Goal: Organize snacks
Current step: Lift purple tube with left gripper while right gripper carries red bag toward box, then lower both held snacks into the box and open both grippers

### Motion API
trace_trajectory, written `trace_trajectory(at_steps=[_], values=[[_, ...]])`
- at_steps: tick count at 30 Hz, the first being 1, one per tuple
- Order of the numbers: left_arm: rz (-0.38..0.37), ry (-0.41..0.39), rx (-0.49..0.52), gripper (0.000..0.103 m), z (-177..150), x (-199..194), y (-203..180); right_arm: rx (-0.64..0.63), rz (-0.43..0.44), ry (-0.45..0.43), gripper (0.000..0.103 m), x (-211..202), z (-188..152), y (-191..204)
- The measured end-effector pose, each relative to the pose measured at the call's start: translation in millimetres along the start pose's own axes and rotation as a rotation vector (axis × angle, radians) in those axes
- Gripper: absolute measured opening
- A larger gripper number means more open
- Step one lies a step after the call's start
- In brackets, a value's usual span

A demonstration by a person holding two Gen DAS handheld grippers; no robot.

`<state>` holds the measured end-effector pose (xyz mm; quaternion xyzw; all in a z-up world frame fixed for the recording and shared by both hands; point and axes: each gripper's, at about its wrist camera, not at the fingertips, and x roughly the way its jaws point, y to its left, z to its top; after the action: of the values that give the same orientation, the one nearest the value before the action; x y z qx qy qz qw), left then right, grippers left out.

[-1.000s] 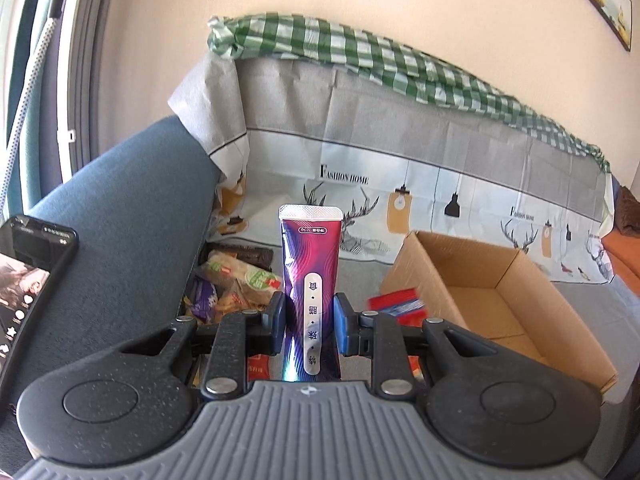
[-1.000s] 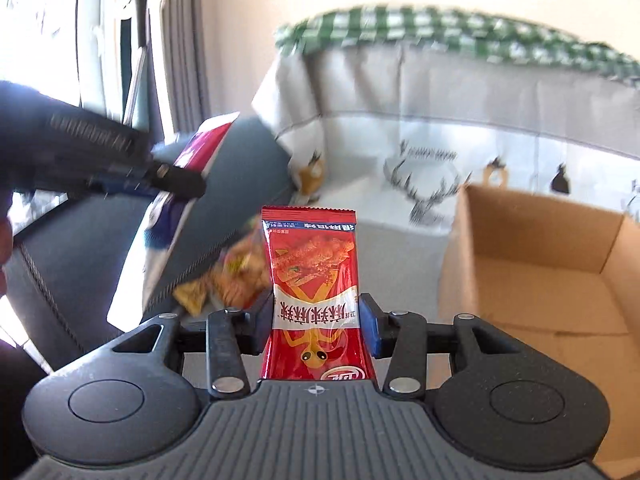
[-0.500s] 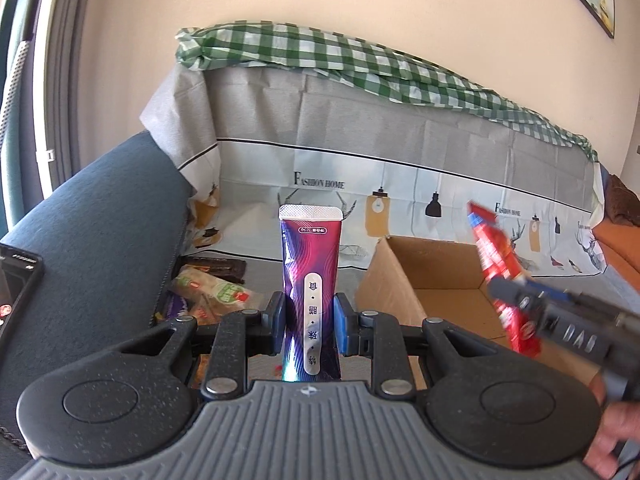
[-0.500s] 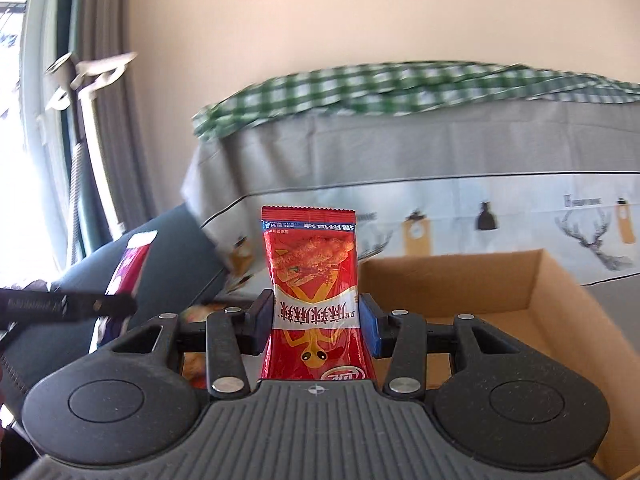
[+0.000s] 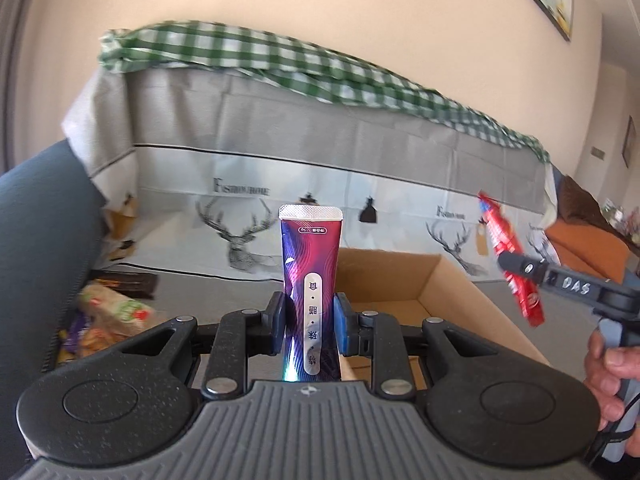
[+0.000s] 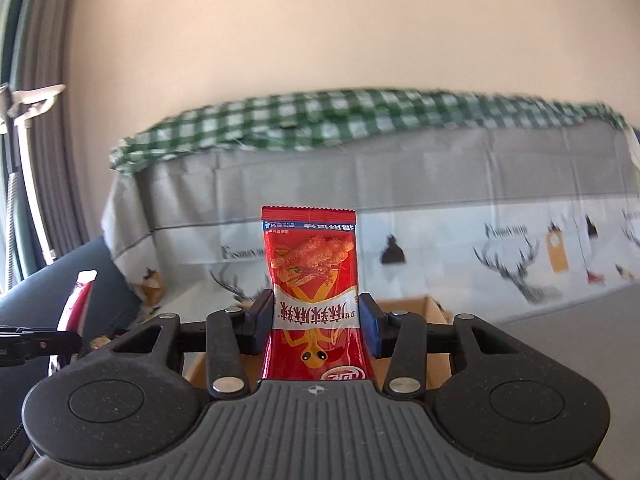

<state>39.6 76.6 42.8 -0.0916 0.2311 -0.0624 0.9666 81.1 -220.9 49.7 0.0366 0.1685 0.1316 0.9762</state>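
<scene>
A sofa seat under a grey cover [image 5: 240, 284] printed with deer and lamps carries everything; the cover also runs up the backrest, topped by a green checked cloth [image 5: 280, 64]. An open cardboard box [image 5: 460, 292] stands on the seat; left of it, near the dark blue armrest [image 5: 44, 220], lies a heap of snack packets [image 5: 108, 312], a dark wrapper [image 5: 124, 284] just behind.

Left hand-held gripper [image 5: 310, 330] clamps purple sachet [image 5: 311, 264] (upright) before cardboard box [image 5: 404, 284].

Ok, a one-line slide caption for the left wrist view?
Left hand-held gripper clamps an upright purple snack pouch before an open cardboard box; right hand-held gripper carries a red snack packet.
</scene>
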Motion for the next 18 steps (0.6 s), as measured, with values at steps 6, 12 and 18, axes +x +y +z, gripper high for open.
trace_trajectory(at_steps=[6, 12, 18], values=[[-0.036, 0.025, 0.061, 0.027, -6, 35, -29, 0.019, -0.047, 0.025, 0.046, 7, -10, -20], [-0.086, 0.001, 0.124, 0.027, -10, 56, -62, -0.001, -0.067, 0.050, 0.046, 18, -12, -25], [-0.127, 0.007, 0.096, 0.027, -11, 75, -83, -0.022, -0.099, 0.057, 0.046, 20, -13, -26]])
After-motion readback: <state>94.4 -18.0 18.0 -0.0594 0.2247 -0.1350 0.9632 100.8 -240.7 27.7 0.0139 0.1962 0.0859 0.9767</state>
